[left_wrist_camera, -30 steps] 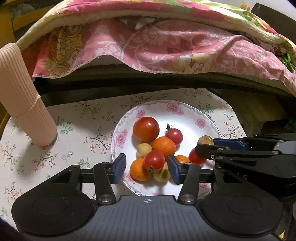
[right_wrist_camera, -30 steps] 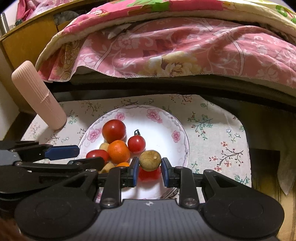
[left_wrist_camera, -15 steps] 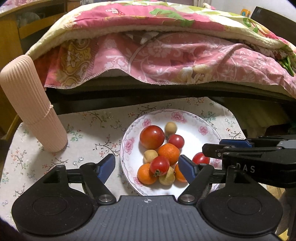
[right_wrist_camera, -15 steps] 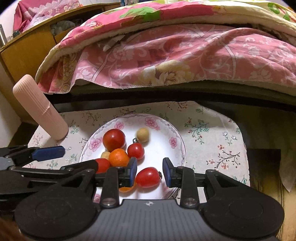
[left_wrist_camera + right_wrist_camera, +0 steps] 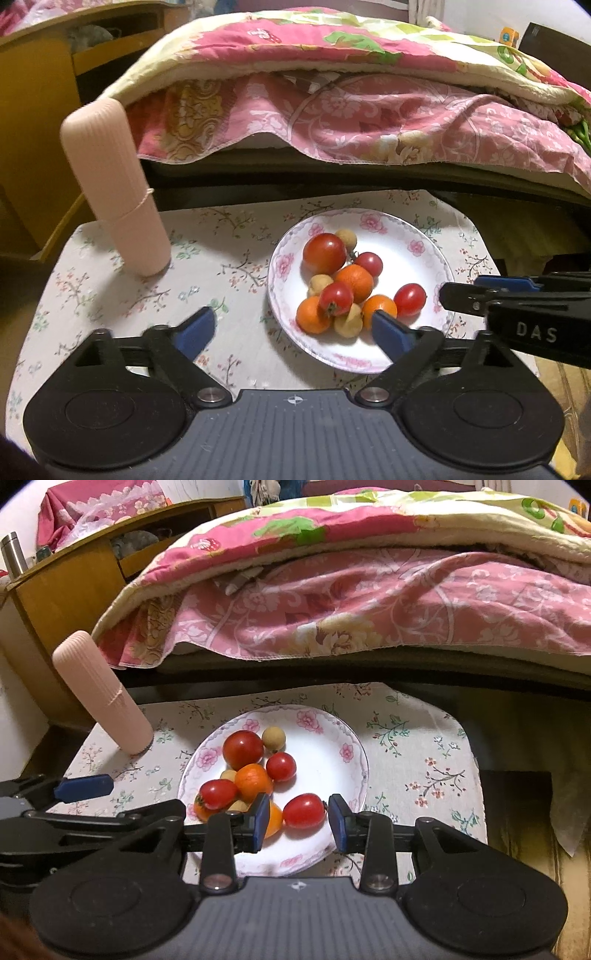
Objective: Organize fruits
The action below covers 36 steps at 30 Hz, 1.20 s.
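A white flowered plate [image 5: 417, 236] [image 5: 332, 727] holds several fruits: a large red tomato [image 5: 324, 253] [image 5: 243, 749], oranges [image 5: 354, 282], cherry tomatoes [image 5: 368, 264] and small tan fruits [image 5: 345, 235] [image 5: 273, 738]. My left gripper [image 5: 291, 328] [image 5: 133, 795] hovers over the plate's near left edge, its jaws opening wide, with nothing held. My right gripper [image 5: 300, 818] [image 5: 461, 290] hangs over the plate's near right side, jaws opening. An oval red tomato [image 5: 303, 810] [image 5: 409, 299] lies on the plate in line with the gap, and the pads do not press on it.
A tall pink ribbed cylinder [image 5: 110, 184] [image 5: 99, 694] stands at the back left of the floral tablecloth [image 5: 184, 258]. Behind the table a pink quilt [image 5: 369, 110] hangs over a bed. A wooden cabinet [image 5: 37, 92] is at the left.
The right gripper let go of a tan fruit, which now lies at the plate's far side, and its jaws parted. The left jaws spread wide. Both grippers drew back and up from the plate.
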Each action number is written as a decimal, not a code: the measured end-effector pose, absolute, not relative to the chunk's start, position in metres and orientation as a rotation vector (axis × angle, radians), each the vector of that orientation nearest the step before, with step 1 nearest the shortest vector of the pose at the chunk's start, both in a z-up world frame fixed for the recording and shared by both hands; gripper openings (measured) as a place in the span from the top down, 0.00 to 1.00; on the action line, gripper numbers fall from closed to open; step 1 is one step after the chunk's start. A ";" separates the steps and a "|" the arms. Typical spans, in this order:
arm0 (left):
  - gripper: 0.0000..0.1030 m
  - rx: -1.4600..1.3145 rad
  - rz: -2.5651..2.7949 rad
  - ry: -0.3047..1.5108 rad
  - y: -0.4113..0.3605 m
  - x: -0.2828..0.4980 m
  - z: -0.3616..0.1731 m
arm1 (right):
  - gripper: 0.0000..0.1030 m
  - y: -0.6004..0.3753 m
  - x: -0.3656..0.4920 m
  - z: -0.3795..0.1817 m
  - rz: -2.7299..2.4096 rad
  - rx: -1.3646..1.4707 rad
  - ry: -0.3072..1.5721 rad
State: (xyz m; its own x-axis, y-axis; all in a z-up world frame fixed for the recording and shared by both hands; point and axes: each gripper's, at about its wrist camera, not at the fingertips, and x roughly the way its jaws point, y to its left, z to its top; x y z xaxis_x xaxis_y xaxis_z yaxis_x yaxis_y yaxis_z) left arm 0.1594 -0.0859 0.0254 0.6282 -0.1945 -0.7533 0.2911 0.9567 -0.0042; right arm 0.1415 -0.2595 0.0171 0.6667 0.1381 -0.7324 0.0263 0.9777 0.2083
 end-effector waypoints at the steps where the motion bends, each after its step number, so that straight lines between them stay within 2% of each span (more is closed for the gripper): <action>1: 0.02 0.120 -0.271 0.840 -0.085 0.155 0.027 | 0.65 -0.259 0.137 0.019 0.066 0.205 0.839; 10: 0.00 0.138 -0.218 0.791 -0.083 0.122 0.034 | 0.64 -0.255 0.099 0.020 0.047 0.221 0.837; 16: 0.00 0.135 -0.209 0.815 -0.078 0.103 0.026 | 0.60 -0.258 0.079 0.018 0.033 0.239 0.844; 36: 0.00 0.092 -0.235 0.858 -0.068 0.043 0.022 | 0.59 -0.244 0.001 0.014 0.053 0.278 0.873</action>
